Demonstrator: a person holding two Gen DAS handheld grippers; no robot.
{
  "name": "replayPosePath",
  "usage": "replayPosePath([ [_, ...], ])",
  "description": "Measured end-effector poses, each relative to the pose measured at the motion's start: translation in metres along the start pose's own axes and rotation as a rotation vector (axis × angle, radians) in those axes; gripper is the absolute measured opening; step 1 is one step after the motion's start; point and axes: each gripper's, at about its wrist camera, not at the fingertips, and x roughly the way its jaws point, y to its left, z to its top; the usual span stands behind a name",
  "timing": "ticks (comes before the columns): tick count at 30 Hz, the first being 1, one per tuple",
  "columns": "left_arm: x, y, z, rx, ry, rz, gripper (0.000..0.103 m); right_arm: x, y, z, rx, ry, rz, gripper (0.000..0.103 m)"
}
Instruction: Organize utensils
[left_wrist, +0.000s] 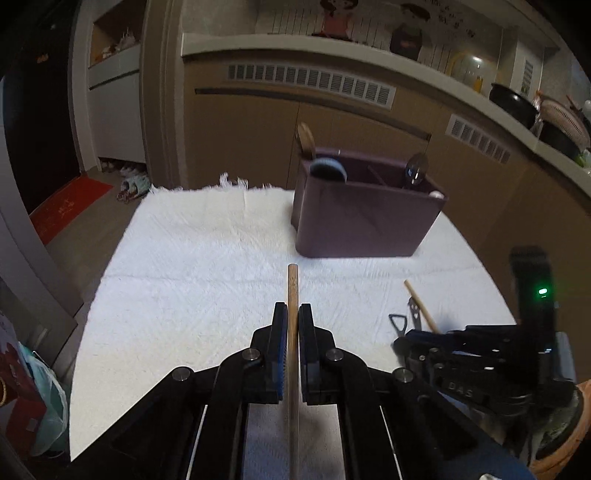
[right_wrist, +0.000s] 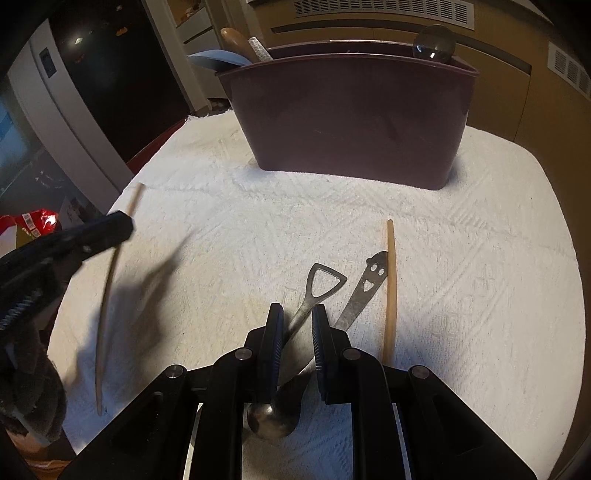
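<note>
- The left gripper (left_wrist: 292, 317) is squeezed tight on a wooden chopstick (left_wrist: 292, 332). The stick runs straight up the middle of the left wrist view, and its tip pokes out past the fingers.
- The right gripper (right_wrist: 297, 325) has its two fingers apart, one on each side of a metal spoon (right_wrist: 295, 325). I cannot tell if the fingers touch the spoon.
- The spoon lies on the white towel (right_wrist: 461, 277). Its round bowl is at the bottom middle, and its handle with a triangle hole points up.
- Just to the right of it lies a flat metal piece with a smiley face (right_wrist: 364, 291).
- Beside that lies a second chopstick (right_wrist: 390, 288).
- A dark purple utensil holder (right_wrist: 351, 114) stands at the top middle, with some utensils standing inside.
</note>
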Motion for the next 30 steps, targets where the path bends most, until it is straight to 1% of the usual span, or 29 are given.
replayPosePath([
  [3,-0.023,0.005,0.005,-0.002,-0.068,-0.013,0.004,0.005,0.010,0.005,-0.029,-0.002,-0.045,0.018],
  [6,-0.038,0.011,0.006,-0.019,-0.104,-0.032,0.004,0.011,0.025,0.009,-0.088,-0.010,-0.098,0.018],
  [9,-0.043,0.019,0.005,-0.034,-0.118,-0.037,0.004,0.018,0.042,0.011,-0.176,-0.019,-0.173,0.018],
  [11,-0.043,0.022,0.003,-0.040,-0.118,-0.037,0.004,0.019,0.048,0.010,-0.214,-0.022,-0.196,0.017],
  [13,-0.042,0.022,0.000,-0.043,-0.114,-0.038,0.004,0.018,0.052,0.010,-0.237,-0.024,-0.209,0.014],
  [18,-0.039,0.022,-0.002,-0.046,-0.099,-0.038,0.004,0.007,0.057,0.008,-0.261,-0.038,-0.199,0.009],
  [19,-0.039,0.021,-0.002,-0.045,-0.095,-0.037,0.004,0.005,0.059,0.008,-0.266,-0.044,-0.195,0.006],
  [21,-0.038,0.021,-0.001,-0.045,-0.090,-0.035,0.004,0.000,0.061,0.008,-0.272,-0.057,-0.190,0.003],
  [27,-0.043,0.019,0.000,-0.042,-0.094,-0.038,0.004,-0.029,0.063,0.007,-0.263,-0.110,-0.147,0.002],
  [30,-0.051,0.013,0.002,-0.031,-0.109,-0.043,0.004,-0.049,0.060,0.006,-0.241,-0.135,-0.094,0.001],
])
